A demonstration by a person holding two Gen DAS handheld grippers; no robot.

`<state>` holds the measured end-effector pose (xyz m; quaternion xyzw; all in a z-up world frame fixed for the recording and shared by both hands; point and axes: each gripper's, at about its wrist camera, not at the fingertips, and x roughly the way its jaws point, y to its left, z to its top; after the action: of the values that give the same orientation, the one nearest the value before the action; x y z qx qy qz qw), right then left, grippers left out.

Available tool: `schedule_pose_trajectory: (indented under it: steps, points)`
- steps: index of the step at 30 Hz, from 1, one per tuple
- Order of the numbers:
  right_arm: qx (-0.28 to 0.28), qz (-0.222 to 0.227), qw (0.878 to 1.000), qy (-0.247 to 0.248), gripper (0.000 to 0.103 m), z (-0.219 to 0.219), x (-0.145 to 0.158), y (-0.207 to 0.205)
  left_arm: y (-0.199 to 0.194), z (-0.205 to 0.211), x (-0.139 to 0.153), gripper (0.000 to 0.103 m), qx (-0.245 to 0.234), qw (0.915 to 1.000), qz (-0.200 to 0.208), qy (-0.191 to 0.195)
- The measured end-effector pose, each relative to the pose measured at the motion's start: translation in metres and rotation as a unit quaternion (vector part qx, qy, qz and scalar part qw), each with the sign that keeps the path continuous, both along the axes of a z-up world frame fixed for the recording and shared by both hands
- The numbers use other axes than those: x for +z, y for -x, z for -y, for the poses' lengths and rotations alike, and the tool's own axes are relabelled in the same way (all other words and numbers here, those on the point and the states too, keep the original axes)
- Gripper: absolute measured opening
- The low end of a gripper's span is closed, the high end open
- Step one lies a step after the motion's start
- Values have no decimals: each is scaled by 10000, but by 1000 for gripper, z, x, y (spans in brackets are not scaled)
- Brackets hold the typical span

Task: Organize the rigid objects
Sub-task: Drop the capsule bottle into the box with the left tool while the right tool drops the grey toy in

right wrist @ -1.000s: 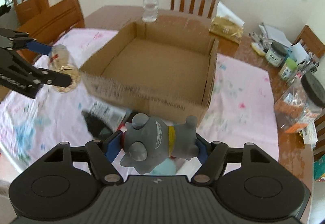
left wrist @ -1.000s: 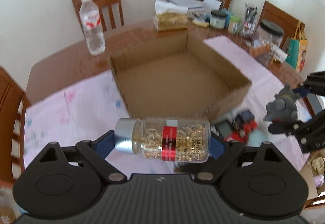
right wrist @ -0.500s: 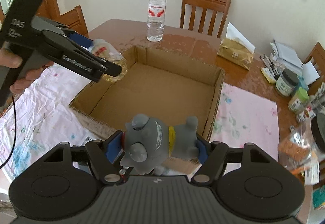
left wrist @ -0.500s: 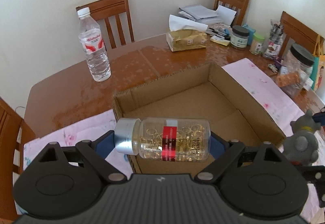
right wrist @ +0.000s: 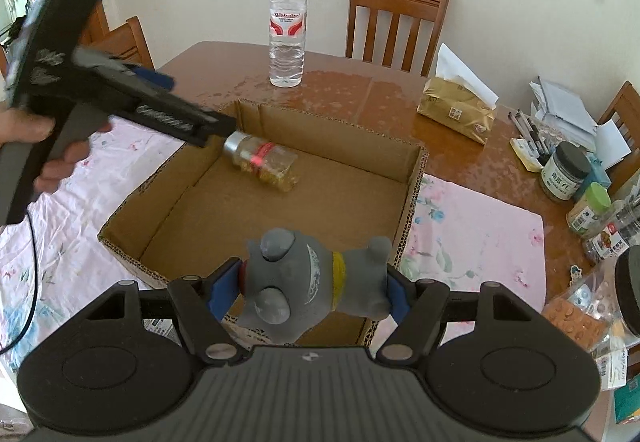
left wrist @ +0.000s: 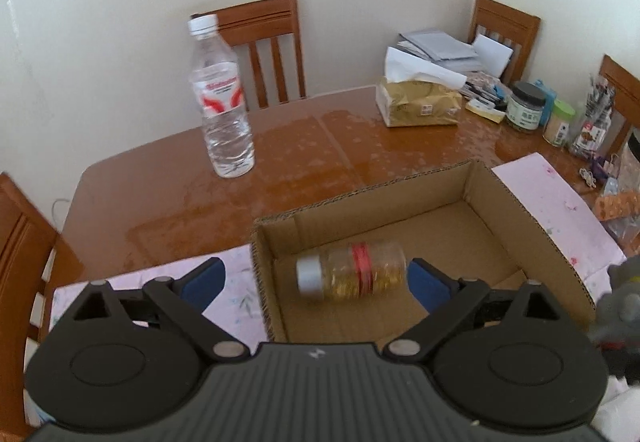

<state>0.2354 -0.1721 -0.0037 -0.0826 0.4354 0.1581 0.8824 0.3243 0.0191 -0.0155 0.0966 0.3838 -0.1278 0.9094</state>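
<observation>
A clear pill bottle [left wrist: 352, 269] of golden capsules, silver cap, red label, lies on its side in the far left corner of the open cardboard box [left wrist: 516, 217]. My left gripper [left wrist: 316, 278] hovers over that corner, its jaws opening and well apart from the bottle. From the right wrist view the same bottle [right wrist: 262, 161] rests just beyond the left gripper [right wrist: 216, 129]. My right gripper [right wrist: 312, 290] is shut on a grey toy animal [right wrist: 308, 282] with a yellow collar, held above the box's near wall [right wrist: 132, 254].
A water bottle [left wrist: 220, 101] stands behind the box on the brown table [left wrist: 160, 201]. A gold tissue pack [left wrist: 420, 103], jars [left wrist: 524, 111] and papers crowd the far right. A pink floral cloth [right wrist: 476, 238] lies under the box. Wooden chairs ring the table. A person's hand [right wrist: 36, 149] holds the left gripper.
The left gripper moved over the box, opened and let go of the pill bottle, which now lies on the box floor. The right gripper carried the grey toy toward the box.
</observation>
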Motion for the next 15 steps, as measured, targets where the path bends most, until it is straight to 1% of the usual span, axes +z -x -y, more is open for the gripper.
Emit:
schedule_pose_trajectory:
  steps: [7,13,15]
  points:
    - [44,17,10000,-21,76,-3,-1,-19,32,-27,4,98,452,9988,-42,176]
    - [43,-18,10000,-67,76,-6,-4,-48,67,-46,3,98,940,9955,-5,103]
    - [41,-43,10000,-61,76,-8,-6,-61,78,-53,2,98,1088,9939,-44,161]
